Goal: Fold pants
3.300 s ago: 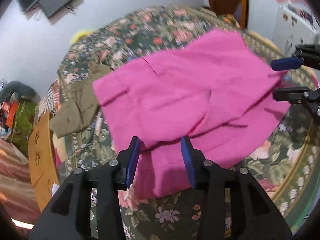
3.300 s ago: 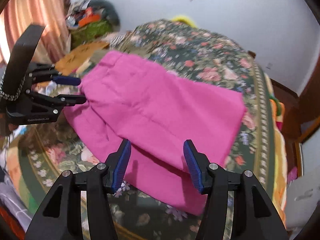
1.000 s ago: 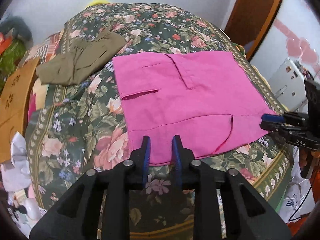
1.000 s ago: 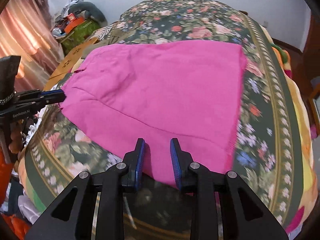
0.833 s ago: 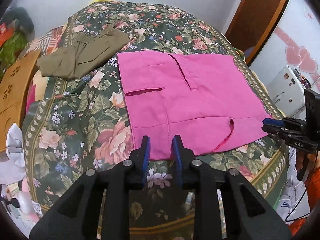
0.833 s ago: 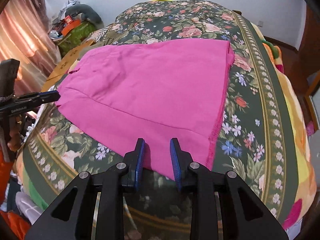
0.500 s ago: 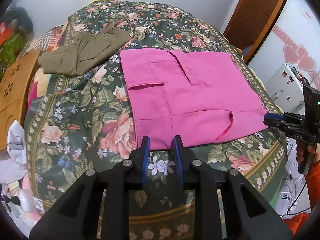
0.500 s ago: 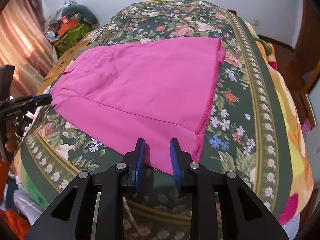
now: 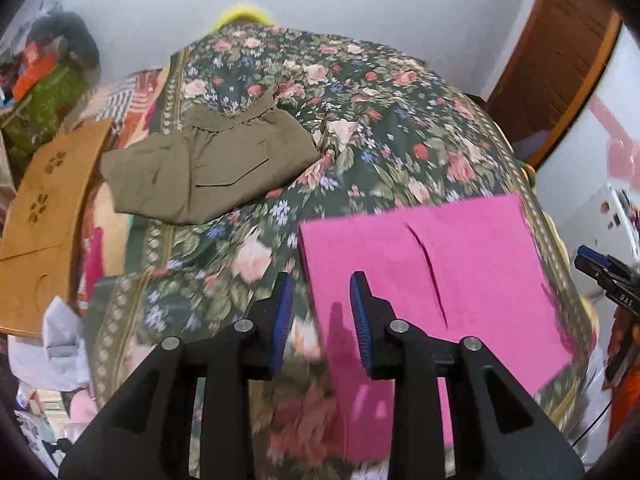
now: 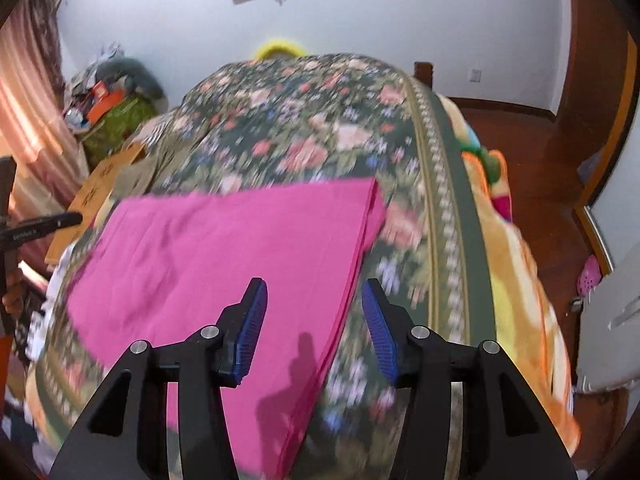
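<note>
Both jaws opening, empty: left gripper (image 9: 322,312), right gripper (image 10: 314,322) over pink pants (image 10: 224,256); lettering unreadable.

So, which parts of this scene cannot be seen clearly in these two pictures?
- Left wrist view: pink pants, near edge hidden behind the left gripper.
- Right wrist view: bedspread pattern motion-blurred; olive garment barely visible here.
- Clutter by the curtain: too small.
</note>
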The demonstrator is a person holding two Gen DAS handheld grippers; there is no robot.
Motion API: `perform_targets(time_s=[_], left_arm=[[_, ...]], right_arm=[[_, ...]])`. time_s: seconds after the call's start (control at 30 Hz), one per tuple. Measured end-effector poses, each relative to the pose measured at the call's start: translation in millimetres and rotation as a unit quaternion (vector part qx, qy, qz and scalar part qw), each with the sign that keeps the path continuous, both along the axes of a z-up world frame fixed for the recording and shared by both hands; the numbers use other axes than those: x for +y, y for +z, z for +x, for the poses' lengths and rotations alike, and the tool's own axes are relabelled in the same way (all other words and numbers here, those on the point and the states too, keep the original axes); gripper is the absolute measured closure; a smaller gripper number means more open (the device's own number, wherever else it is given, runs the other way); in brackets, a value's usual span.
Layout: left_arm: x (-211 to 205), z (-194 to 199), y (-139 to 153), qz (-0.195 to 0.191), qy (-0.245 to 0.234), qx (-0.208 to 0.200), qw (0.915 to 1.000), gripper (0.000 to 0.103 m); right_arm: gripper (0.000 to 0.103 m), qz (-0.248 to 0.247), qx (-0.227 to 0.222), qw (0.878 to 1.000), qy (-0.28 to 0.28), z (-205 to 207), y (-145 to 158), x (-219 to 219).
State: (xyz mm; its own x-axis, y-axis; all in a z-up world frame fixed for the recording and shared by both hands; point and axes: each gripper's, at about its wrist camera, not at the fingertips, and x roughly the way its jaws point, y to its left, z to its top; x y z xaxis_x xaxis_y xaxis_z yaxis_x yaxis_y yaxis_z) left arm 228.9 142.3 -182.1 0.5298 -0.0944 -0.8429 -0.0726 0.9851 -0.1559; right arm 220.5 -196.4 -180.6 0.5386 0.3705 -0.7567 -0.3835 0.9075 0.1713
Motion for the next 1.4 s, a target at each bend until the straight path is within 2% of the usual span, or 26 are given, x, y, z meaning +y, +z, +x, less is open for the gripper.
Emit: perform_targets(time_s=[0.1,0.13,0.27,0.37,0.47,0.5,0.53,0.57,0.6,0.7,0.73,0.77,0.8,0.83,0.93,1.07,1.1,1.2,1.3,1.4], left_arm=[[1.5,28.8,-12.2,-0.029,0.006,0.02,0.9993,0.072],[1.4,35.2,-15.9,-0.032,0.008,0.025,0.9991,0.071],[0.3,64.3,-41.0,-0.042,0.012,0.057,0.9974,0.071],[6.1,75.0,-60.7,-0.085,0.021,0.085,0.9925,0.07],[10.1,73.8,-66.4,-0.104,0.023,0.079,0.9912,0.07],[9.6,71.4,-65.7,-0.101,0.018,0.071,0.9921,0.071],[8.6,69.4,-64.7,-0.1,0.015,0.066,0.9927,0.079],[8.2,67.5,-63.7,-0.099,0.013,0.06,0.9932,0.086],[7.7,65.4,-63.1,-0.091,0.013,0.056,0.9942,0.103],[7.0,57.7,-64.1,-0.027,0.033,0.039,0.9983,0.103],[7.1,55.6,-66.9,0.012,0.047,0.039,0.9981,0.103],[9.5,54.9,-70.5,0.032,0.056,0.044,0.997,0.103],[14.3,53.4,-75.7,0.028,0.06,0.052,0.9964,0.103],[20.0,50.9,-79.2,0.007,0.059,0.06,0.9964,0.103],[22.9,45.2,-70.2,-0.018,0.035,0.055,0.9977,0.103],[27.2,43.6,-45.5,-0.04,0.031,0.032,0.9982,0.096],[29.0,44.5,-39.7,-0.04,0.035,0.024,0.9983,0.091],[30.8,50.9,-33.6,-0.061,0.04,0.017,0.9972,0.063],[28.9,60.0,-38.4,-0.095,0.032,0.023,0.9947,0.06],[24.7,71.4,-56.8,-0.121,0.027,0.059,0.9905,0.06]], right_arm=[[0.046,-0.003,0.0,1.0,-0.012,29.3,-6.0,2.6],[0.045,-0.006,0.0,1.0,-0.015,39.1,-9.4,4.6],[0.045,-0.01,0.012,1.0,-0.011,76.4,-26.5,14.9],[0.045,-0.014,0.018,1.0,-0.012,100.8,-40.1,20.1],[0.046,0.0,0.033,0.999,-0.023,118.4,-52.4,18.8],[0.058,0.006,0.039,0.999,-0.024,122.7,-56.3,18.5],[0.077,0.009,0.041,0.999,-0.023,125.0,-59.7,19.5],[0.086,0.006,0.044,0.999,-0.022,127.2,-63.8,21.8],[0.094,0.001,0.045,0.999,-0.02,127.1,-66.8,23.8],[0.098,-0.022,0.019,1.0,-0.008,119.4,-68.7,29.0],[0.098,-0.03,0.014,0.999,-0.007,117.4,-68.2,29.6],[0.099,-0.036,0.011,0.999,-0.009,116.5,-67.7,29.0],[0.099,-0.043,0.01,0.999,-0.01,117.6,-68.0,29.4],[0.099,-0.052,0.009,0.999,-0.009,118.0,-68.1,29.8],[0.099,-0.064,0.021,0.998,-0.005,120.4,-65.2,30.2],[0.094,-0.06,0.028,0.998,-0.01,116.5,-52.2,28.9],[0.087,-0.053,0.029,0.998,-0.013,114.2,-48.3,27.4],[0.058,-0.036,0.015,0.999,-0.011,105.2,-36.4,25.2],[0.055,-0.047,-0.003,0.999,-0.003,98.1,-31.9,28.2],[0.055,-0.058,0.013,0.998,0.002,101.6,-41.6,31.6]])
